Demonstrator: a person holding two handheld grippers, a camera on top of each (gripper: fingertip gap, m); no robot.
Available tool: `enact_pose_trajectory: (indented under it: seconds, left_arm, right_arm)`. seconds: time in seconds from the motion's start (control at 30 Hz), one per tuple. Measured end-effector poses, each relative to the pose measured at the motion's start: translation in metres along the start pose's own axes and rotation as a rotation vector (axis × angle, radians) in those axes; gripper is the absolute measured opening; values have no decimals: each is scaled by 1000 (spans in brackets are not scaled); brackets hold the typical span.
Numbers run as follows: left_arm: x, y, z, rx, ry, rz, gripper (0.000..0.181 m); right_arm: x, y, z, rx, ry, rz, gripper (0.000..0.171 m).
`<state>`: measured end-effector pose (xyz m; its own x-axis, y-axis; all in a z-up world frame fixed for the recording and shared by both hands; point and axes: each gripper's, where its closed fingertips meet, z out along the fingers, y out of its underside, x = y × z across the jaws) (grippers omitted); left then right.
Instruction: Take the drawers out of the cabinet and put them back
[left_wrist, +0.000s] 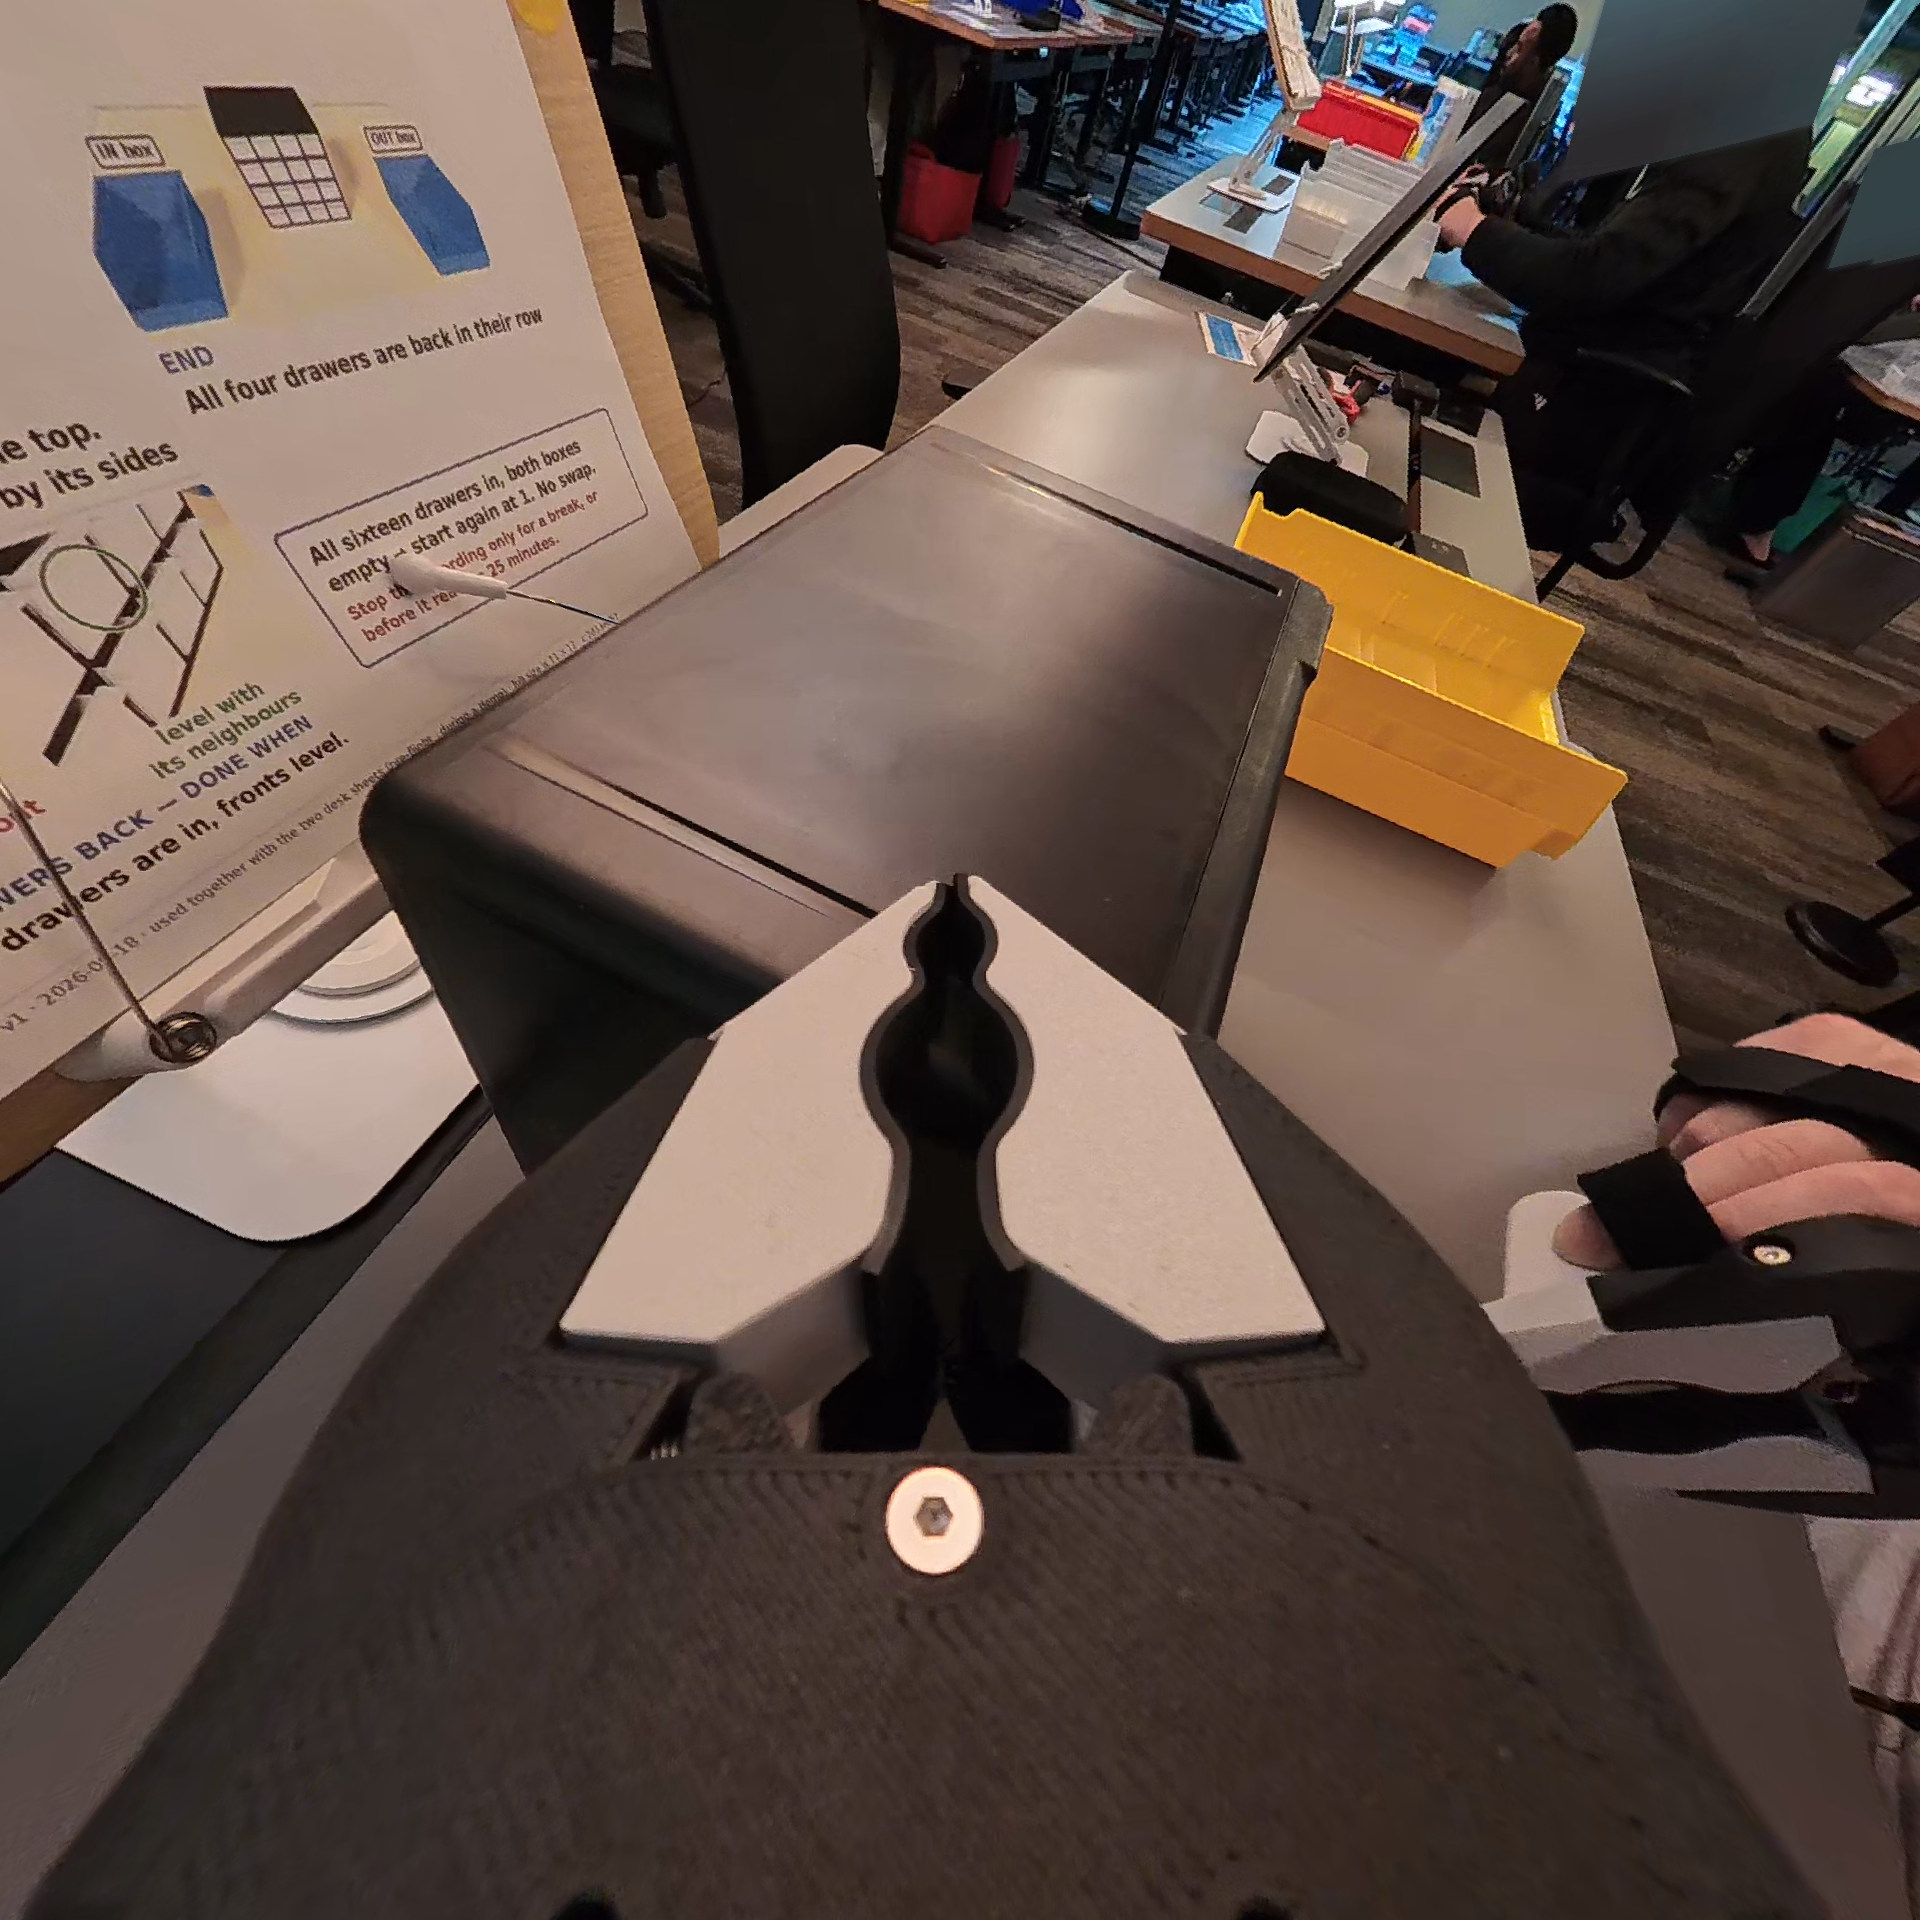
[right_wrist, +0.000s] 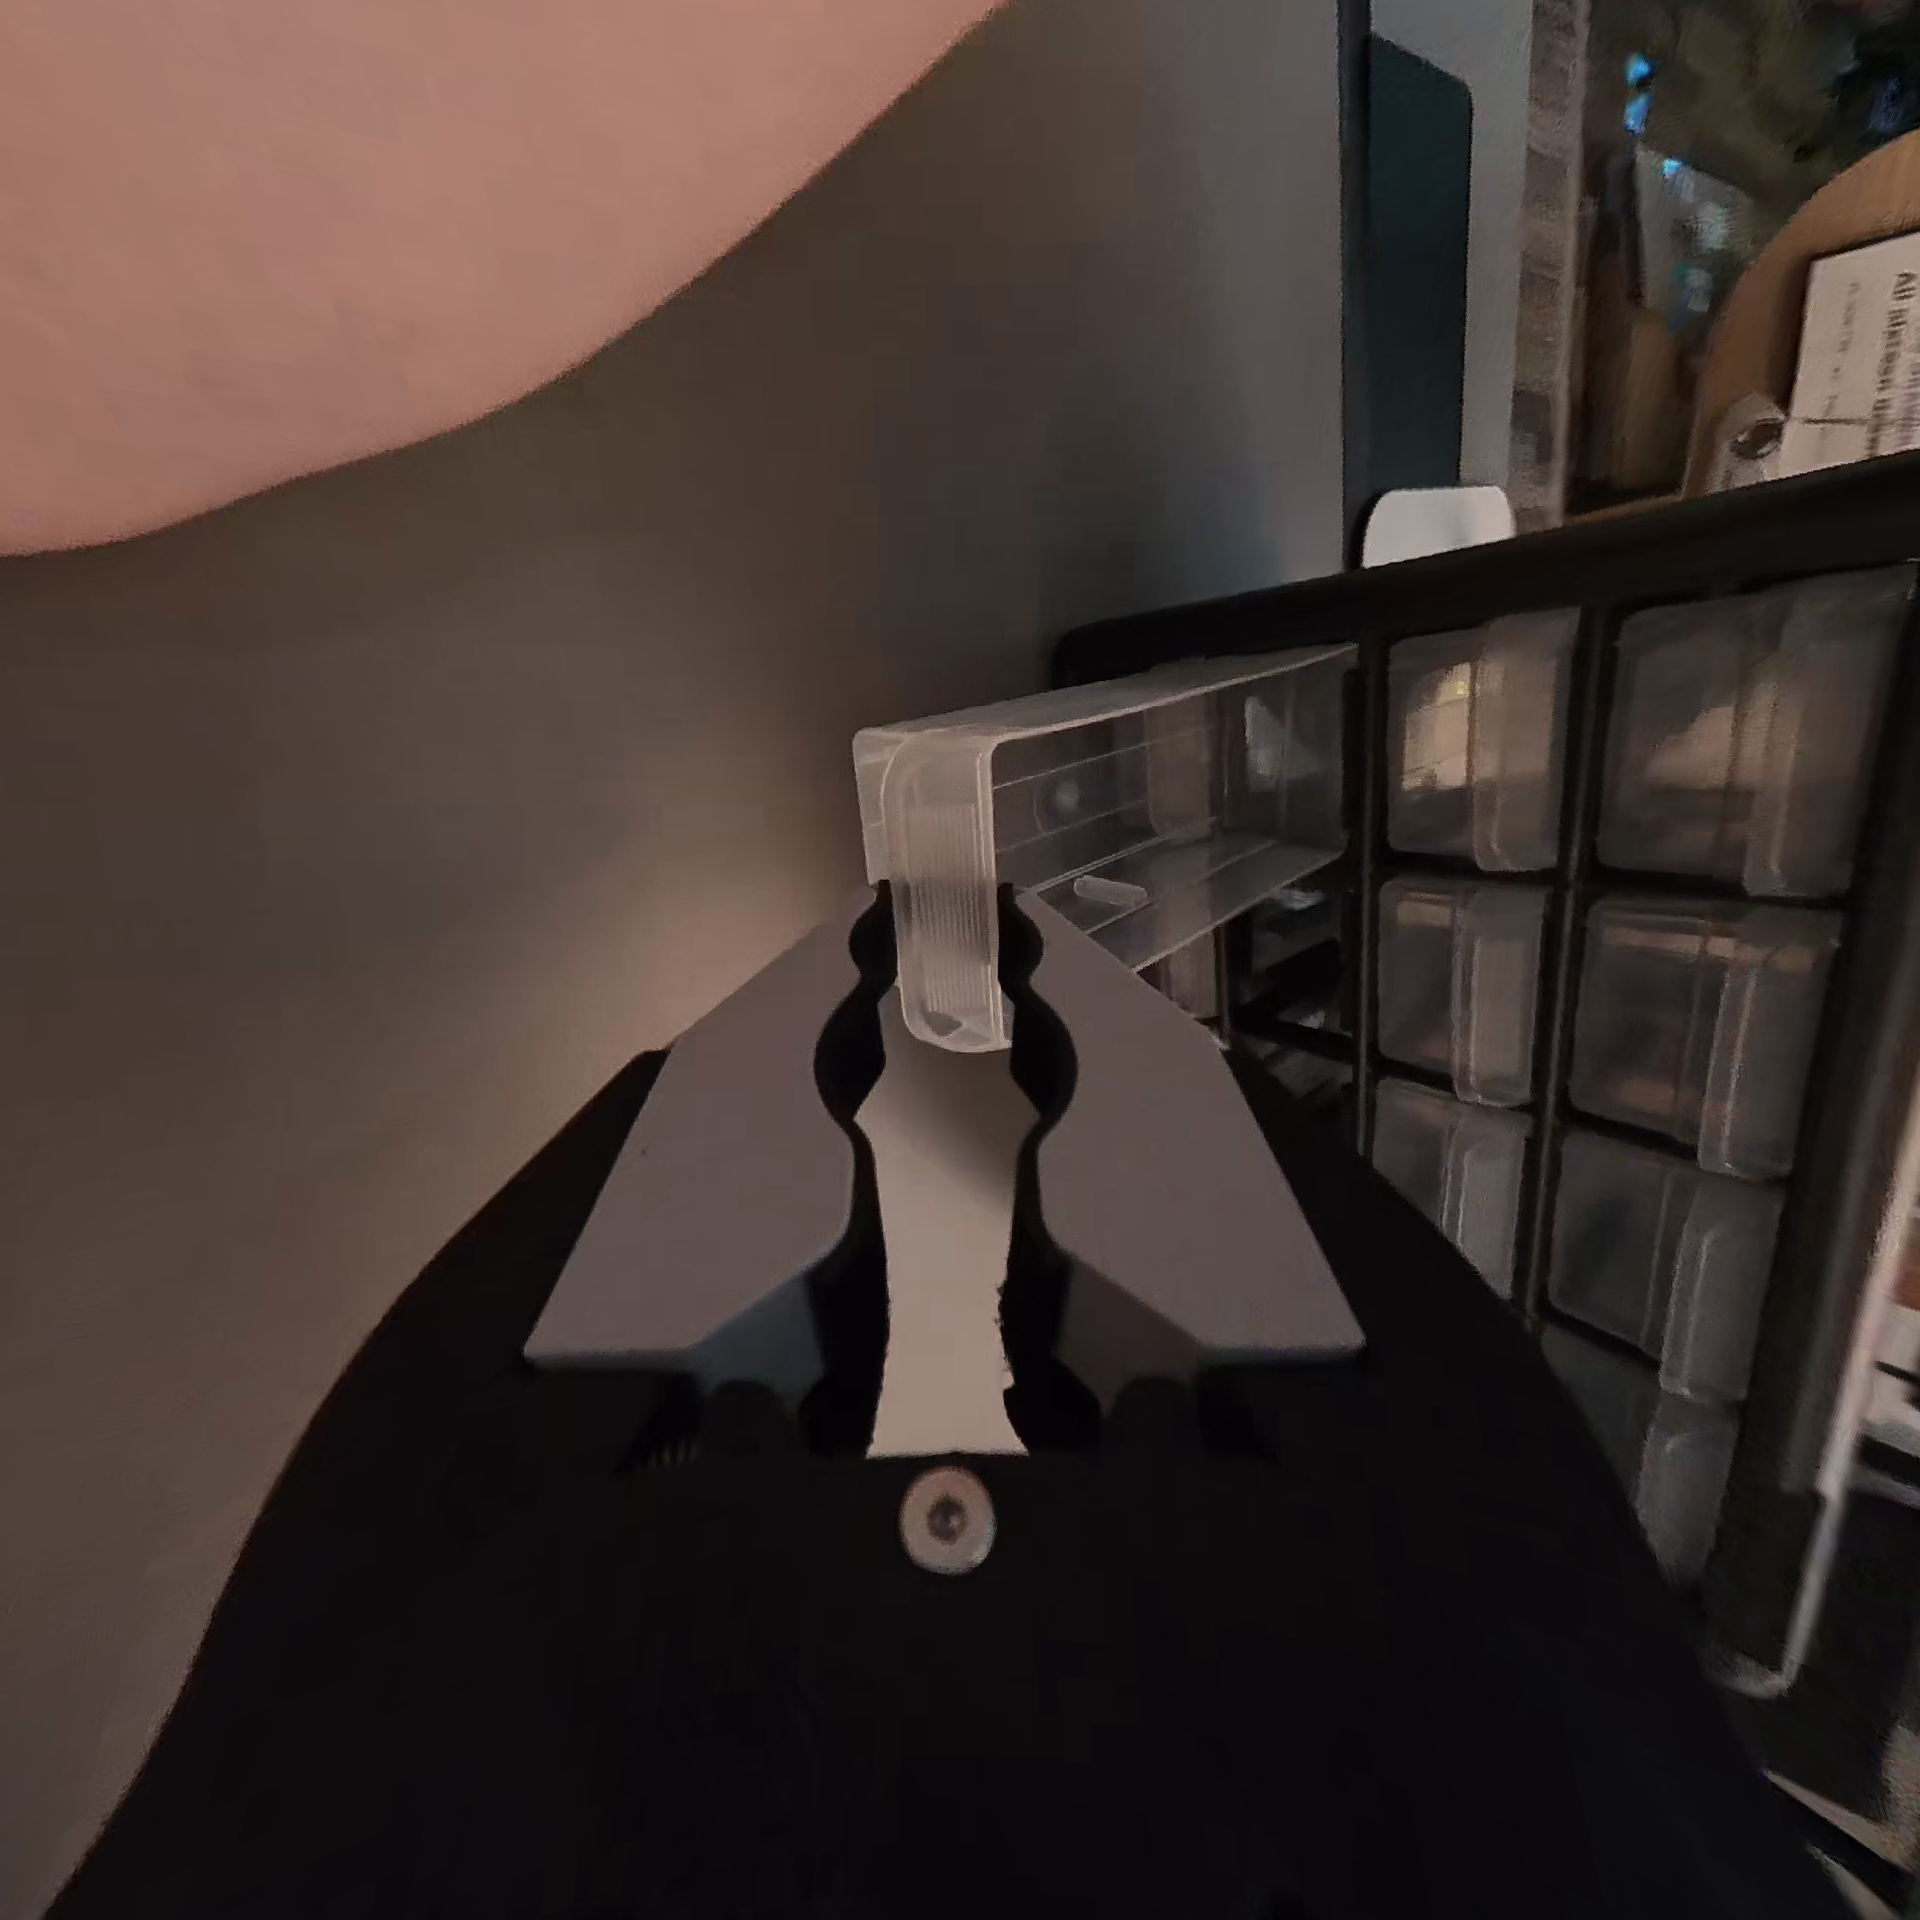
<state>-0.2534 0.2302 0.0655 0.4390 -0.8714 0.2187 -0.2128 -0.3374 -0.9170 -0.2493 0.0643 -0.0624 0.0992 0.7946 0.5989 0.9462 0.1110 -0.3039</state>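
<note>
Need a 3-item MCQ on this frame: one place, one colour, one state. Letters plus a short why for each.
1. Where does the yellow bin sit?
A. on top of the cabinet
B. on the table beside the cabinet
C. on the floor

2. What colour is the cabinet frame?
A. black
B. white
C. blue

3. What is the state of the right gripper?
A. wide open, holding nothing
B. shut on the yellow bin
C. shut on the clear drawer's handle

Answers:
1 B: in the left wrist view the bin rests on the grey table next to the cabinet's far side.
2 A: top and sides are black in both views.
3 C: the fingers pinch the handle tab of the clear drawer, which is pulled partway out.
</note>
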Motion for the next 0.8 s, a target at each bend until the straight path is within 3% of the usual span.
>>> enact_pose_trajectory:
  seconds: [0.03,0.3,0.4,0.47,0.53,0.63,0.7,0.8]
  left_arm:
    - [0,0,0,1,2,-2,0]
    - [0,0,0,-1,-3,0,0]
    - [0,0,0,1,1,-3,0]
    - [0,0,0,2,3,-4,0]
    - [0,0,0,2,3,-2,0]
    - [0,0,0,4,4,-2,0]
    - [0,0,0,6,7,-4,0]
    - [0,0,0,9,13,-5,0]
  right_arm:
    - [-1,-2,0,7,-38,21,18]
    - [-9,-8,-24,-5,-366,173,17]
    - [9,13,-55,16,-331,266,17]
    - [37,38,-92,70,-212,402,17]
    - [71,84,-143,113,-9,560,17]
    - [107,201,-225,8,343,772,16]
    - [99,279,-253,-112,405,906,17]
    - [69,364,-251,-240,354,1044,17]
